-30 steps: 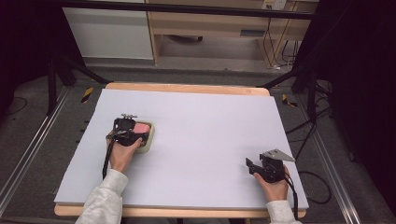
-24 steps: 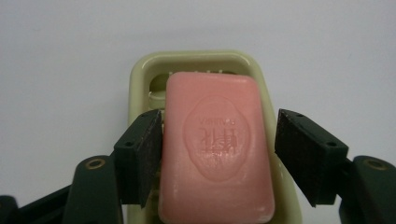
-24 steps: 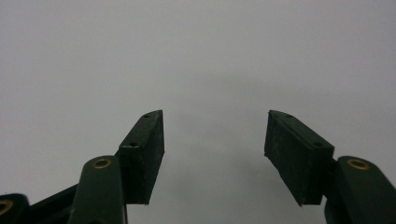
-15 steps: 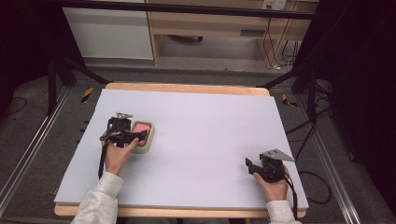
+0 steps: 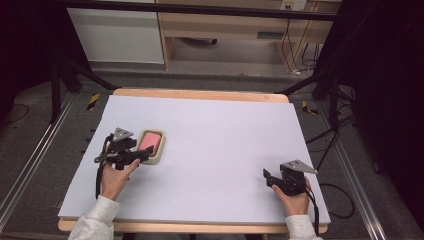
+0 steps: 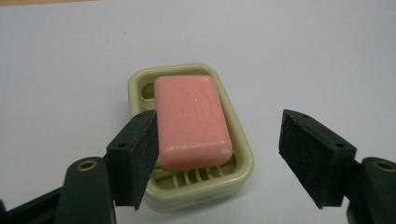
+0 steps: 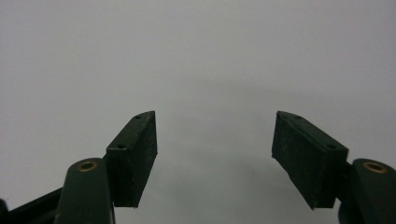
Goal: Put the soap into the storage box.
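Note:
A pink soap bar [image 6: 192, 121] lies in a pale green soap dish [image 6: 239, 151] on the white table sheet. From above, the soap bar [image 5: 148, 142] and the soap dish [image 5: 159, 148] sit at the table's left. My left gripper [image 5: 144, 154] stands open just short of the dish, holding nothing. In the left gripper view the left gripper [image 6: 219, 158] has its left jaw in front of the dish's near left corner and its right jaw off to the dish's right. At the front right, my right gripper [image 5: 267, 177] is open over bare sheet; the right gripper [image 7: 215, 156] holds nothing.
The white sheet [image 5: 220, 145] covers a wooden table whose front edge runs just below both hands. Dark floor, metal rails and stand legs surround it; a wooden cabinet [image 5: 225, 30] stands behind.
My left gripper has drawn back toward the person and to the left, off the soap dish. The dish and soap stay put. The right gripper has not moved.

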A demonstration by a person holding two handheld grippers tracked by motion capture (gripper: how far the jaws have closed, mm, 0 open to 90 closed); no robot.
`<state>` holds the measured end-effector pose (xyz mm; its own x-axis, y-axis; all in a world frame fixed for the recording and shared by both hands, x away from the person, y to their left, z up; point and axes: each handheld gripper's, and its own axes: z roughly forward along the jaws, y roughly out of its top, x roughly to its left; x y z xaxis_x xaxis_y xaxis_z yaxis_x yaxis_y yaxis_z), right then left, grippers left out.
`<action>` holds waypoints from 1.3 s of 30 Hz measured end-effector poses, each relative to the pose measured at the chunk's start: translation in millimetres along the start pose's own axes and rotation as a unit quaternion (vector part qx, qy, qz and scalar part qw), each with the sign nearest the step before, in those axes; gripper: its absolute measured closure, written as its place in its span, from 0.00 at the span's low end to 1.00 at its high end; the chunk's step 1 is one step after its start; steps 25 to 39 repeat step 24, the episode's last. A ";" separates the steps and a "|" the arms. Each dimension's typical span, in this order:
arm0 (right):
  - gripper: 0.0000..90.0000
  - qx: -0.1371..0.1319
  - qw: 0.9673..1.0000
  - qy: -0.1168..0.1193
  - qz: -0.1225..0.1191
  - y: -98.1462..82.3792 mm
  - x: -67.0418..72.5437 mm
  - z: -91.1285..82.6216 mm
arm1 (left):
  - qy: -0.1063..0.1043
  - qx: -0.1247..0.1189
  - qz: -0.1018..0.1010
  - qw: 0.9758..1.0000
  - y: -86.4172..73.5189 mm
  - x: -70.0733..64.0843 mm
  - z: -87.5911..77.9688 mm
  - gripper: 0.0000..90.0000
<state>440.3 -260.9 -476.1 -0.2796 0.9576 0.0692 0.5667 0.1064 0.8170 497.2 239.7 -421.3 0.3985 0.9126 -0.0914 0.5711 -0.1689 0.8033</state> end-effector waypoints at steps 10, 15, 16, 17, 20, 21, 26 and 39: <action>0.24 0.001 1.000 -0.008 0.001 -3.0 -5.2 0.1 | -0.001 -0.026 -0.001 1.000 -28.6 11.7 -20.1 0.30; 0.22 0.001 1.000 -0.015 0.003 -4.6 -7.4 -0.4 | 0.008 -0.023 -0.001 1.000 -42.5 22.4 -25.7 0.28; 0.21 0.002 1.000 -0.014 0.006 -5.0 -7.7 -0.7 | 0.010 -0.021 -0.002 1.000 -45.2 24.6 -26.6 0.27; 0.21 0.003 1.000 -0.016 0.006 -5.4 -8.3 -0.5 | 0.014 -0.020 -0.001 1.000 -48.1 27.1 -27.8 0.27; 0.21 0.005 1.000 -0.016 0.005 -6.1 -9.5 0.1 | 0.012 -0.017 -0.006 1.000 -54.0 31.8 -30.0 0.26; 0.20 0.006 1.000 -0.018 0.005 -6.4 -9.8 0.4 | 0.015 -0.015 -0.006 1.000 -58.1 34.1 -30.9 0.26; 0.21 0.008 1.000 -0.016 0.005 -6.4 -10.9 1.0 | 0.026 -0.003 0.003 1.000 -68.5 38.9 -32.3 0.26; 0.21 0.008 1.000 -0.016 0.005 -6.4 -10.9 1.0 | 0.026 -0.003 0.003 1.000 -68.5 38.9 -32.3 0.26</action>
